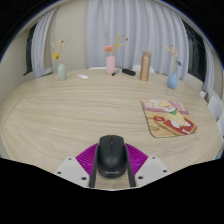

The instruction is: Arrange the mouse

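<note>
The black mouse [110, 158] sat between the gripper [111, 172] fingers. Both purple pads [90, 157] pressed its sides, just above the desk [70, 110].

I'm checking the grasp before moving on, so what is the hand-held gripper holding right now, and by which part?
The hand-held gripper holds the black mouse by its two long sides, one purple pad on each.
</note>
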The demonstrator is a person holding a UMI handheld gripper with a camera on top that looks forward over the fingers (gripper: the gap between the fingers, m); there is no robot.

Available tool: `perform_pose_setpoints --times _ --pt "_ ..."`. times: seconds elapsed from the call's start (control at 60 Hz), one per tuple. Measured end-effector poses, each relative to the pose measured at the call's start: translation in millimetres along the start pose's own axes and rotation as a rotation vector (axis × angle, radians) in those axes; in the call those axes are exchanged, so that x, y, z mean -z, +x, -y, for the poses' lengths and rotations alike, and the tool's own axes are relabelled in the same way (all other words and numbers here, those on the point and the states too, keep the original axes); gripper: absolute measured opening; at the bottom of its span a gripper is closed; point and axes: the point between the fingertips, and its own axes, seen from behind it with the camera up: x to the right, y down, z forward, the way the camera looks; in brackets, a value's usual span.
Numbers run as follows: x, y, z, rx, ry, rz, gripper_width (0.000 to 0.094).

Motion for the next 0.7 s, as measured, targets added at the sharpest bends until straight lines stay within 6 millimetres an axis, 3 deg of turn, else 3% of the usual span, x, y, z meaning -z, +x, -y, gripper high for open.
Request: perform_pose_setpoints --times 0.117,0.2,0.267,0.367,0.467,0.55,0.65,0.7 --pt "2 -11 2 0.007 -0.011 0.035 0.0386" --pt "13 -16 15 0.035 -0.006 0.039 0.0374" --pt "28 -15 38 0.064 0.028 0.024 0.0367" --pt "52 -4 92 0.040 0.088 0.038 0.0367" --pt "58 41 157 0.027 0.177 -0.010 0.0367" --pt "48 103 193 0.015 0.221 -0.087 0.0368" --pt "19 174 205 -0.004 0.213 -0.141 0.0366" --pt "0 203 197 -0.013 0.181 -0.155 0.0366"
